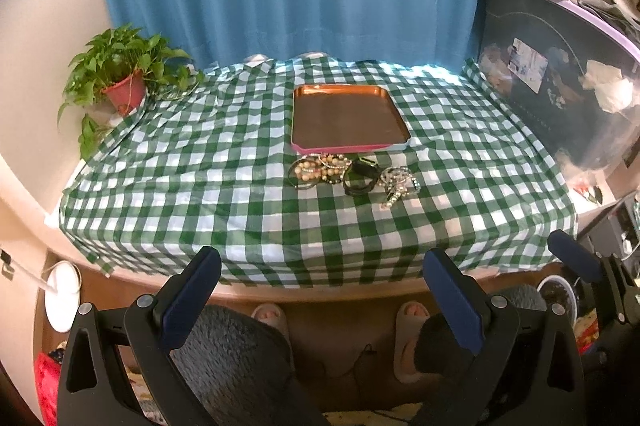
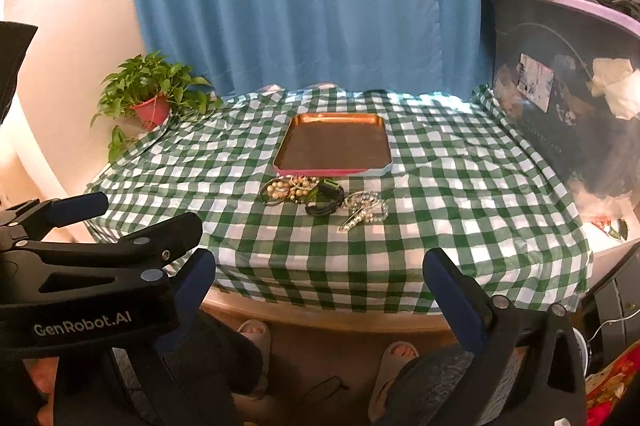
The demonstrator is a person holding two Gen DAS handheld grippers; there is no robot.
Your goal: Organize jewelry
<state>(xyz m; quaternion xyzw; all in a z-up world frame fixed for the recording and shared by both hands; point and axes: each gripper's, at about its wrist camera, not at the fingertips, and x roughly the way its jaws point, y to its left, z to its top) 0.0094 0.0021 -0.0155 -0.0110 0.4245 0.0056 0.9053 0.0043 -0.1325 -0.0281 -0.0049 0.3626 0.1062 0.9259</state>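
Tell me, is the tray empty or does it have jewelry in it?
Empty. The tray shows only its bare brown bottom in both views. The jewelry pile lies on the checked tablecloth, just in front of the tray's near rim.

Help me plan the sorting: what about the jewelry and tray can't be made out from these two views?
- Jewelry pile: pieces overlap and are small in both wrist views, so their count cannot be told.
- Black bracelet: its clasp is too small to read.
- Tray: the underside is hidden against the checked tablecloth.
- Right tongs and left tongs: the lower bodies are cut off by the picture edge.
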